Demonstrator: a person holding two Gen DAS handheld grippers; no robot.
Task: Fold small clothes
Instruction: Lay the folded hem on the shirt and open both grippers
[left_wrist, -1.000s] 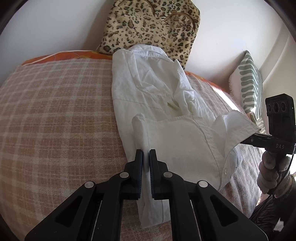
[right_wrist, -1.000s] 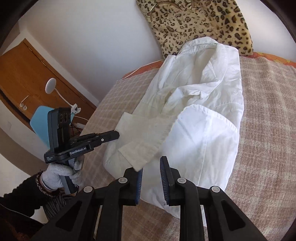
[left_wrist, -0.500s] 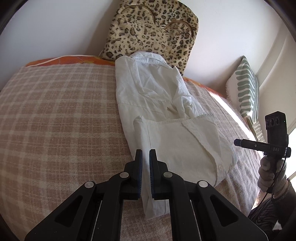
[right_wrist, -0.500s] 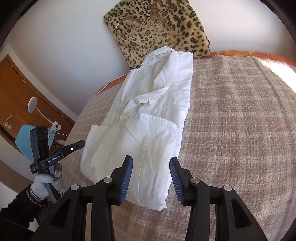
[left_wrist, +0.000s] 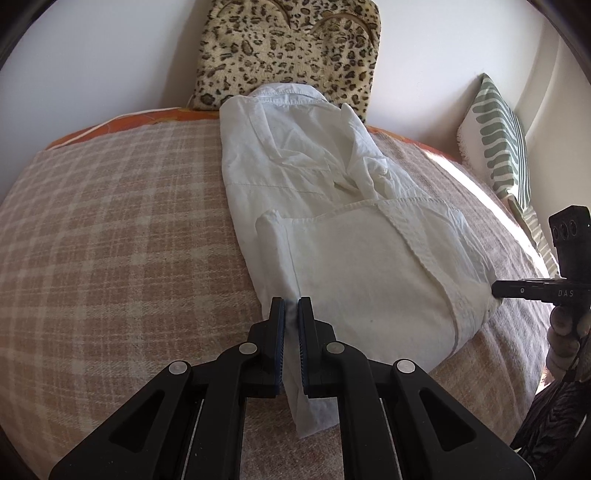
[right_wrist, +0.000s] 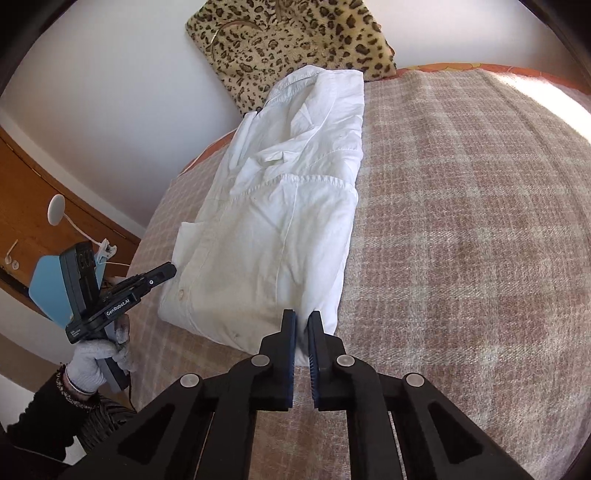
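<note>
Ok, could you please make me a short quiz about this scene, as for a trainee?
1. True or false: the shirt lies on a checked blanket.
2. What leans on the wall behind the shirt's collar? A) a leopard-print bag B) a mirror C) a clock
3. What do the fingers of the left gripper pinch?

Key: 1 true. 2 A. 3 The near edge of the shirt.

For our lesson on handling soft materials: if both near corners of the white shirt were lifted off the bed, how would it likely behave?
The white shirt would probably sag between the two tools, since its cloth already creases and drapes. It looks light and thin. Its loosely stacked folds near the collar may slip open when raised.
</note>
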